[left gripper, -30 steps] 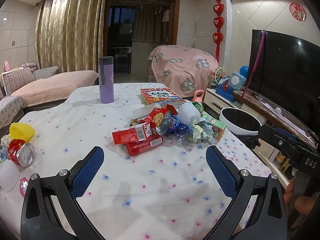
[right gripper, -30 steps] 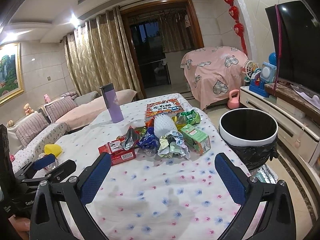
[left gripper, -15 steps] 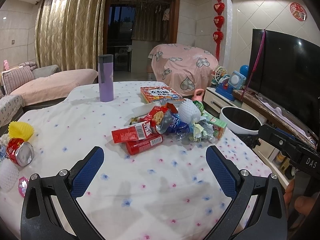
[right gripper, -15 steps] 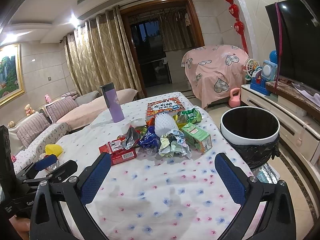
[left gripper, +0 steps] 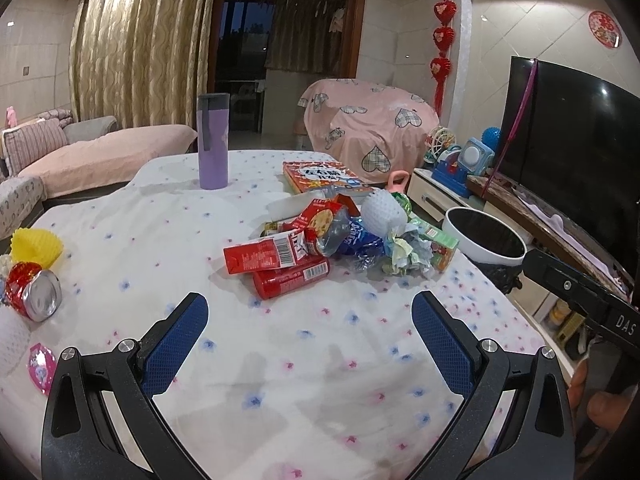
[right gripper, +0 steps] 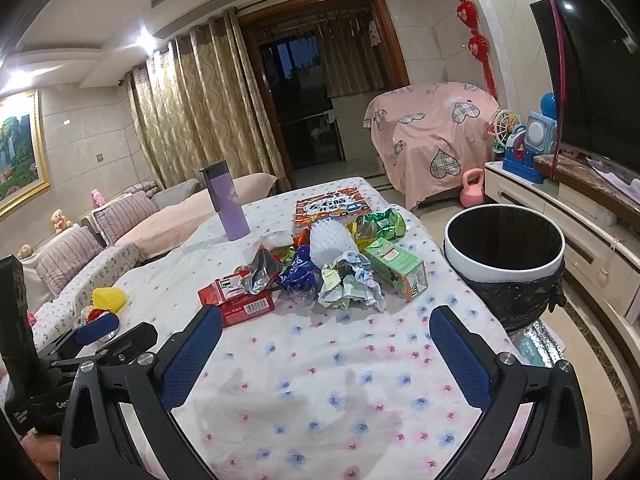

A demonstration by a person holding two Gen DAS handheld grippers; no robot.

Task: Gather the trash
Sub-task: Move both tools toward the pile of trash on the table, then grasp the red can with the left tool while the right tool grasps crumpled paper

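Crumpled paper, foil wrappers and thin cartons make up the trash heap near the table's right edge, beside the bin. I hold my left gripper and right gripper wide open, both empty. It all looks light and crushable; I'd pinch the red carton across its flat sides.

Flower-print tablecloth under a trash heap, purple tumbler, picture book.

Purple tumbler upright on floral tablecloth, picture book beyond, television right, pink-covered armchair
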